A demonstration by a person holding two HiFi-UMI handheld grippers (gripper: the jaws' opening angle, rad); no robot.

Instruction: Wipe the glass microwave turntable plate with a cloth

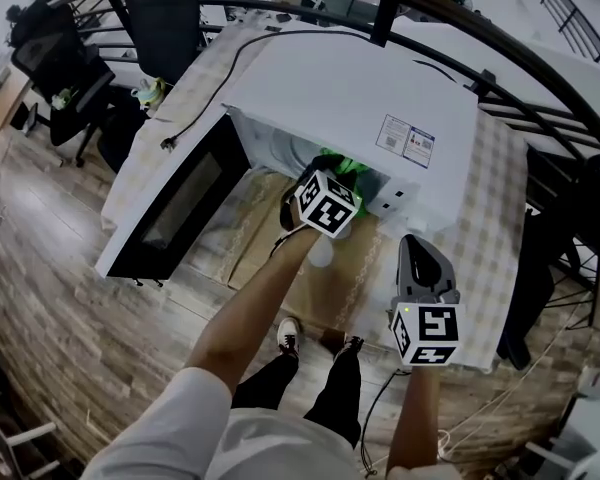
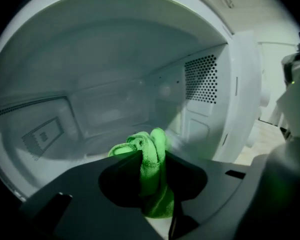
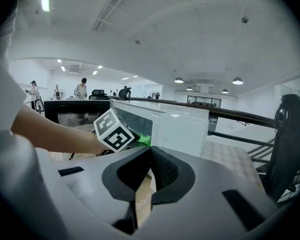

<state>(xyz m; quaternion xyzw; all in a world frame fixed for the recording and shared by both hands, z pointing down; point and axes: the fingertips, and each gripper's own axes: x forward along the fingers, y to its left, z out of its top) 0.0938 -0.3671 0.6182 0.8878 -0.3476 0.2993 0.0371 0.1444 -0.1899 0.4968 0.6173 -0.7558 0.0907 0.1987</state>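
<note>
Your left gripper (image 2: pixel 152 157) is clamped on the green cloth (image 2: pixel 157 141), inside the microwave (image 1: pixel 350 98) mid-tabletop. The turntable plate is presumably on the cavity floor below, can't spot it. I'd press down and sweep circles. Your right gripper (image 3: pixel 150 151), shut and empty, hangs near the front edge.

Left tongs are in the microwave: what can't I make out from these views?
Glass plate: in head view the microwave roof hides it; in left gripper view the cloth and left tongs cover the hazy cavity floor.
Cloth-to-floor contact: hidden the same way.
Microwave label: print too small, head view.
</note>
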